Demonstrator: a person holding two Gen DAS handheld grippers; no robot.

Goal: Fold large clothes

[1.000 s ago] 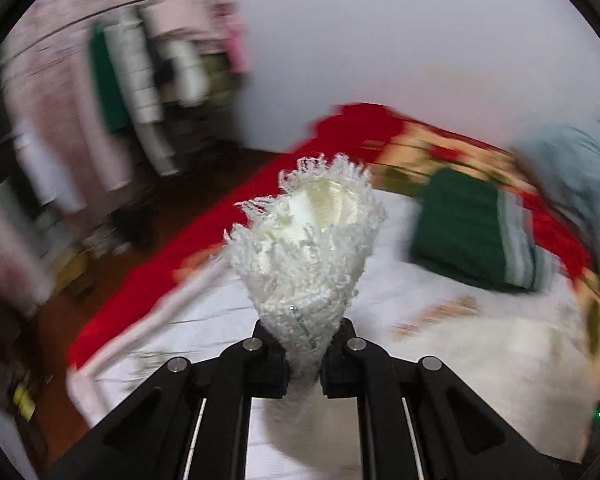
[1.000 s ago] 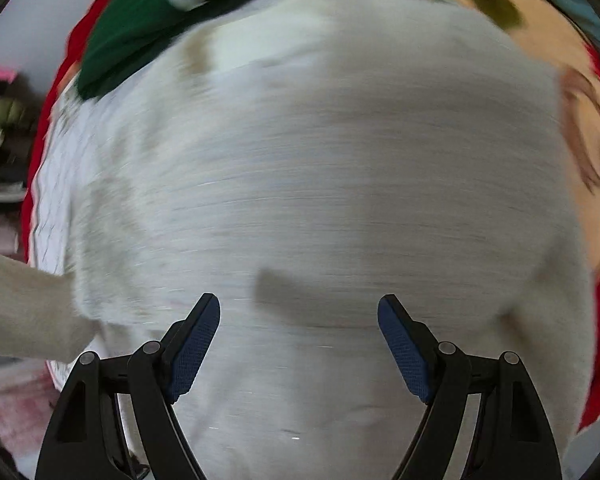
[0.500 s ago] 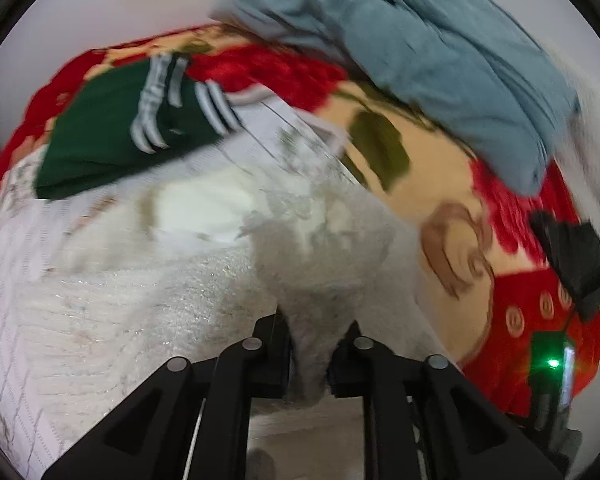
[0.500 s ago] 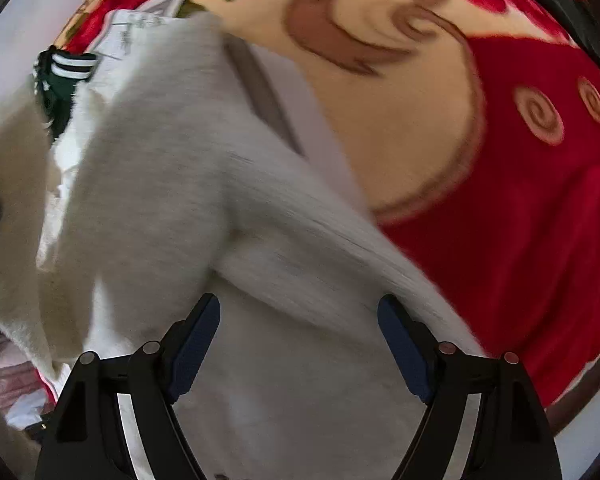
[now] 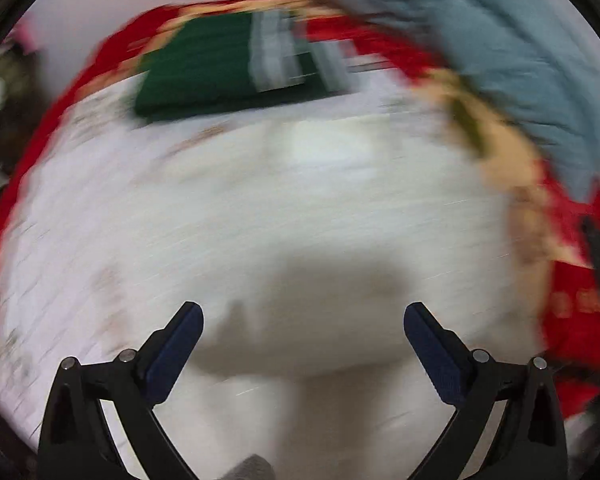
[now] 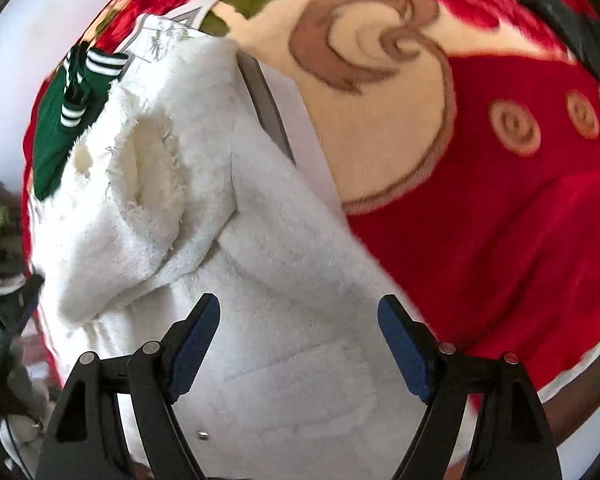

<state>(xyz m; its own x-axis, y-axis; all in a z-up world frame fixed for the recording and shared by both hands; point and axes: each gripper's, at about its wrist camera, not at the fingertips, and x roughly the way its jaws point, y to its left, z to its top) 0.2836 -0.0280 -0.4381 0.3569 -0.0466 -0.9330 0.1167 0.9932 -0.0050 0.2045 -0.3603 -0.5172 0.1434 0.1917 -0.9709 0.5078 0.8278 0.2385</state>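
Note:
A large fluffy white garment (image 5: 300, 220) lies spread on the bed; the left wrist view is motion-blurred. My left gripper (image 5: 303, 320) is open and empty above it, jaws wide apart. In the right wrist view the same white garment (image 6: 228, 248) lies with a sleeve folded over its body, a frayed cuff at the upper left. My right gripper (image 6: 299, 314) is open and empty just above the garment's lower part.
A folded green garment with white stripes (image 5: 224, 68) lies at the far side of the bed, also in the right wrist view (image 6: 60, 128). A blue-grey garment (image 5: 512, 56) is heaped at the right. The red and cream patterned blanket (image 6: 500, 220) covers the bed.
My left gripper let go of the white garment's sleeve and opened wide, swinging back over the garment. The right gripper stayed open and shifted slightly.

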